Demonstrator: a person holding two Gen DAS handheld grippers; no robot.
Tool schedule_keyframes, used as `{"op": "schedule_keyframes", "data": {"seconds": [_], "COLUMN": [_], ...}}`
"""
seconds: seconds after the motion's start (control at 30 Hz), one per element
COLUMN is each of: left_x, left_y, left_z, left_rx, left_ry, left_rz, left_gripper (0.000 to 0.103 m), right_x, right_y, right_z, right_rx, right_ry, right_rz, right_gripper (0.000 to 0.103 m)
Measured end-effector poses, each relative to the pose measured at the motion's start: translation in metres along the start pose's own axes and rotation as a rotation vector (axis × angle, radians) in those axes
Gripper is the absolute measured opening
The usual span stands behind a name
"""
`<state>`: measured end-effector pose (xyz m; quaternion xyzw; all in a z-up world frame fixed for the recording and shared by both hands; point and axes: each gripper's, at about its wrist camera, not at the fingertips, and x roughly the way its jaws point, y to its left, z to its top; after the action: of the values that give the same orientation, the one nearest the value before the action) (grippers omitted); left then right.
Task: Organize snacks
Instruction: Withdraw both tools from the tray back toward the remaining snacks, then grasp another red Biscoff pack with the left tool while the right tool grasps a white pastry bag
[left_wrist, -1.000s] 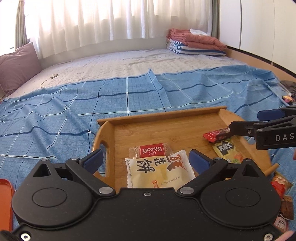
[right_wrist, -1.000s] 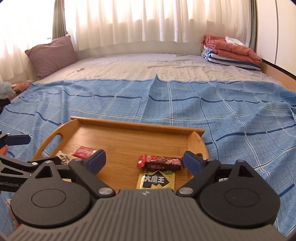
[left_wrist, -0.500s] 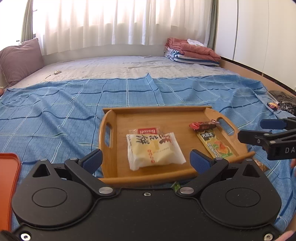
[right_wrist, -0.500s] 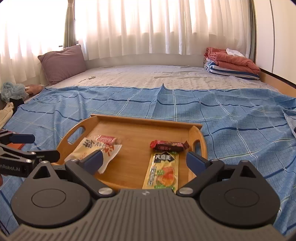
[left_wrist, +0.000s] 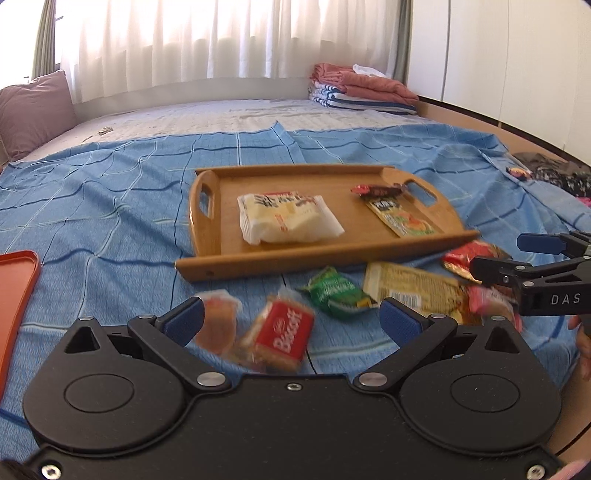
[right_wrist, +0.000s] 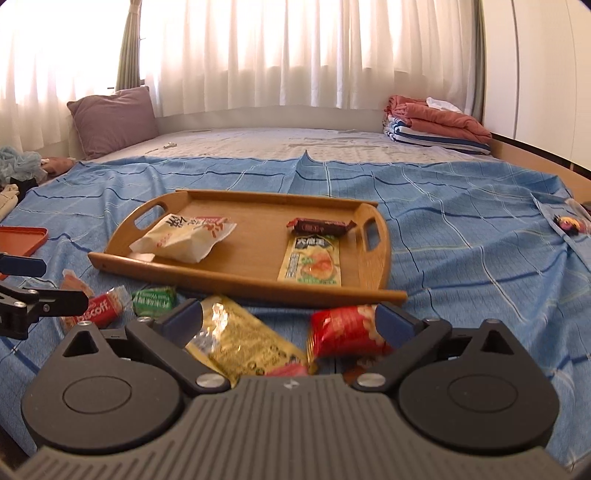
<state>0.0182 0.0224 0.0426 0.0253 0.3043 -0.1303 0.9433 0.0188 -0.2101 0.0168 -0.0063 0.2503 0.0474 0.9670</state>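
One wooden tray (right_wrist: 373, 271) holds four snacks beyond the fingers: white pastry pack (right_wrist: 184, 236), red Biscoff pack (left_wrist: 279, 193), dark bar (right_wrist: 319, 226), green sachet (right_wrist: 312, 264). About six packets lie nearer, by the fingers.

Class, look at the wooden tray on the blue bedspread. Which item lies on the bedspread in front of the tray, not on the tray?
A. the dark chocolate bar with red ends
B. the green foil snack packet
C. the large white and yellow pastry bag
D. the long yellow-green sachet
B: the green foil snack packet lies on the blue bedspread before the wooden tray's near rim; the other three lie on the tray.
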Motion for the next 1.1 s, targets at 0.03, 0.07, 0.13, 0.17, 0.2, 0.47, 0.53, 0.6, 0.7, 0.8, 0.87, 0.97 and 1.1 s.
{"op": "schedule_keyframes", "data": {"seconds": [0.03, 0.07, 0.13, 0.17, 0.2, 0.47, 0.53, 0.6, 0.7, 0.8, 0.87, 0.97, 1.1], "left_x": [-0.001, -0.002, -0.004, -0.004, -0.003, 0.003, 0.004, 0.009, 0.018, 0.024, 0.026, 0.026, 0.022], "left_y": [-0.001, -0.002, -0.004, -0.005, -0.005, -0.002, -0.003, -0.003, -0.003, -0.005, -0.007, -0.009, -0.016], "left_z": [-0.004, -0.008, -0.016, -0.018, -0.020, -0.024, -0.020, -0.018, -0.016, -0.016, -0.017, -0.019, -0.023], "left_rx": [0.002, 0.003, 0.004, 0.011, 0.015, 0.009, 0.020, 0.020, 0.014, 0.017, 0.020, 0.020, 0.034], "left_ry": [0.000, 0.000, -0.012, -0.013, -0.008, -0.003, -0.011, -0.009, 0.002, 0.003, 0.002, 0.009, 0.027], "left_rz": [0.000, -0.001, -0.002, -0.005, -0.006, 0.003, -0.005, -0.004, -0.002, -0.002, -0.005, -0.021, -0.066], "left_gripper": [0.101, 0.101, 0.096, 0.085, 0.079, 0.051, 0.051, 0.050, 0.050, 0.050, 0.050, 0.050, 0.050], "right_x": [-0.003, -0.006, -0.011, -0.013, -0.016, -0.023, -0.021, -0.018, -0.015, -0.010, -0.005, 0.001, 0.009], "right_y": [0.001, 0.003, 0.007, 0.008, 0.010, 0.015, 0.015, 0.016, 0.016, 0.011, 0.007, 0.003, -0.001], "right_z": [-0.005, -0.009, -0.015, -0.019, -0.022, -0.039, -0.040, -0.042, -0.043, -0.041, -0.041, -0.040, -0.041], "right_rx": [0.000, -0.002, -0.008, -0.011, -0.013, 0.016, 0.023, 0.016, 0.001, 0.017, 0.027, 0.032, 0.058], "right_ry": [-0.004, -0.009, -0.021, -0.025, -0.029, 0.007, 0.031, 0.046, 0.048, 0.054, 0.058, 0.068, 0.081], "right_rz": [-0.002, -0.005, -0.012, -0.012, -0.010, 0.024, 0.041, 0.042, 0.021, 0.009, 0.003, -0.003, 0.002], "right_gripper": [0.102, 0.103, 0.103, 0.103, 0.103, 0.093, 0.087, 0.083, 0.080, 0.080, 0.080, 0.078, 0.076]}}
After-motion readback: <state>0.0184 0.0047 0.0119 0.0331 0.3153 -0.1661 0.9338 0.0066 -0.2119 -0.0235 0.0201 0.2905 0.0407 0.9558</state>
